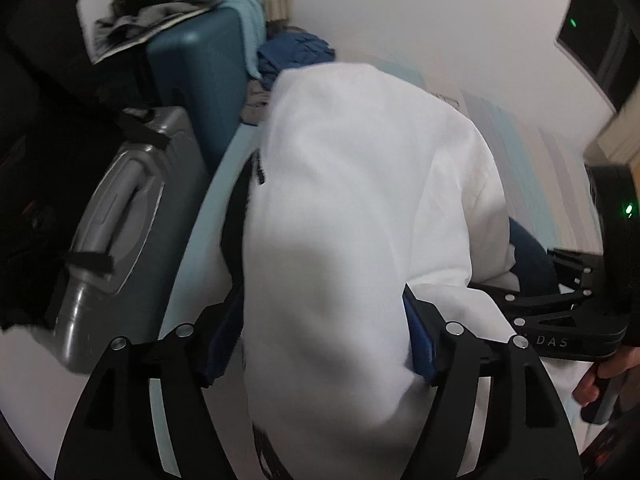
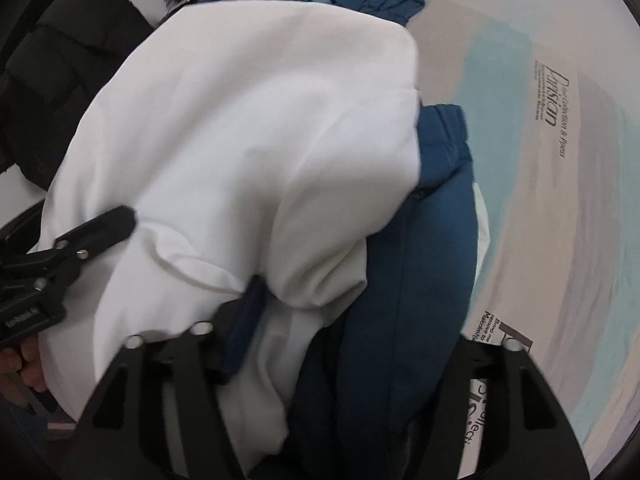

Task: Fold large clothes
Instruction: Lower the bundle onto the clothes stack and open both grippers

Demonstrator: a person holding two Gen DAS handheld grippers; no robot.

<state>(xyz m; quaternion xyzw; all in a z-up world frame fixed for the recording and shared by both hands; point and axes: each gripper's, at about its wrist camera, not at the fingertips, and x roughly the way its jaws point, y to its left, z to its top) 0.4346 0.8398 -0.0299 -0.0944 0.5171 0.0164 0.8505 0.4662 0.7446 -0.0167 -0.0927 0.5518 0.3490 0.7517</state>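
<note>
The white garment (image 1: 360, 200) lies bunched in a thick fold on the bed (image 1: 532, 152), whose sheet has pale blue, grey and pink stripes with printed lettering. In the left wrist view it fills the centre, running from 12 o'clock down to 6 o'clock, and passes between the spread fingers (image 1: 420, 340) of the left gripper (image 1: 320, 344); the blue pads stand on either side of the cloth, and whether they press on it cannot be told. A black strap or edge (image 1: 240, 216) shows along the garment's 9 o'clock side.

In the right wrist view the white garment (image 2: 240, 152) sits toward 10 o'clock, lying over a blue garment (image 2: 432, 240) that runs from the centre down to 6 o'clock. The right gripper (image 2: 360, 344) has its fingers (image 2: 244, 320) spread wide over both cloths; only the left pad is plainly seen, touching the white fold.

Each gripper appears in the other's view, with a hand (image 1: 600, 376) on its grip.

At 10 o'clock in the left view stand a grey suitcase (image 1: 120, 240) and a teal suitcase (image 1: 200, 80), with crumpled clothes (image 1: 160, 4) on top and a blue bundle (image 1: 296, 56) just beside. A black jacket (image 2: 68, 60) lies at 10 o'clock in the right view
</note>
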